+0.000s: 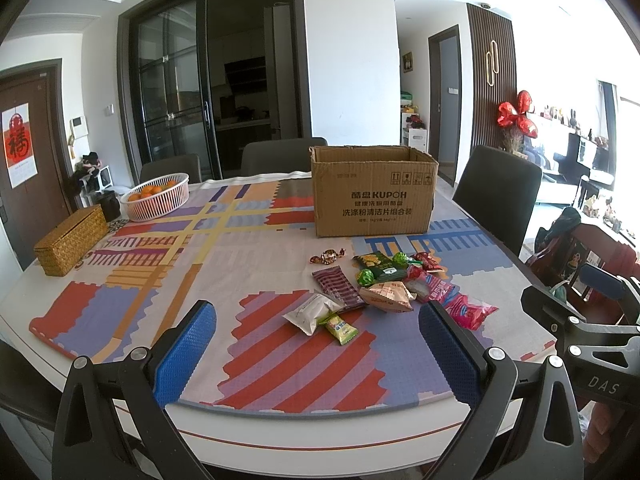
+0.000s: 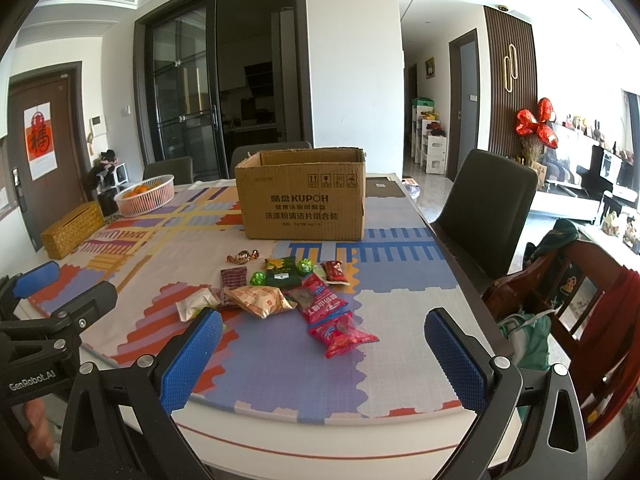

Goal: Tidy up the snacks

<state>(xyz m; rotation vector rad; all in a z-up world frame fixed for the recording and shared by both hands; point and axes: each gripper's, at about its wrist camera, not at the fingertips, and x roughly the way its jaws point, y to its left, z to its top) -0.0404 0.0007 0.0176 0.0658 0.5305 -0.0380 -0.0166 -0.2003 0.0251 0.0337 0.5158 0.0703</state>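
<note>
Several wrapped snacks lie in a loose pile (image 1: 384, 292) (image 2: 280, 292) on the patterned tablecloth, in front of an open cardboard box (image 1: 372, 196) (image 2: 302, 196). Nearest the front are a white packet (image 1: 310, 312) (image 2: 196, 302), a small green sachet (image 1: 341, 330) and pink bags (image 1: 470, 310) (image 2: 340, 334). A brown twist-wrapped candy (image 1: 328, 257) (image 2: 243, 257) lies closest to the box. My left gripper (image 1: 318, 344) hovers open over the table's near edge, short of the white packet. My right gripper (image 2: 324, 350) is open too, just short of the pink bags. Both hold nothing.
A white basket of oranges (image 1: 156, 196) (image 2: 146, 194) and a woven box (image 1: 70, 240) (image 2: 72, 230) stand at the far left. Dark chairs (image 1: 498, 196) (image 2: 486, 204) ring the table. A wooden chair with clothes (image 2: 568, 292) stands at the right. The other gripper shows at each view's side.
</note>
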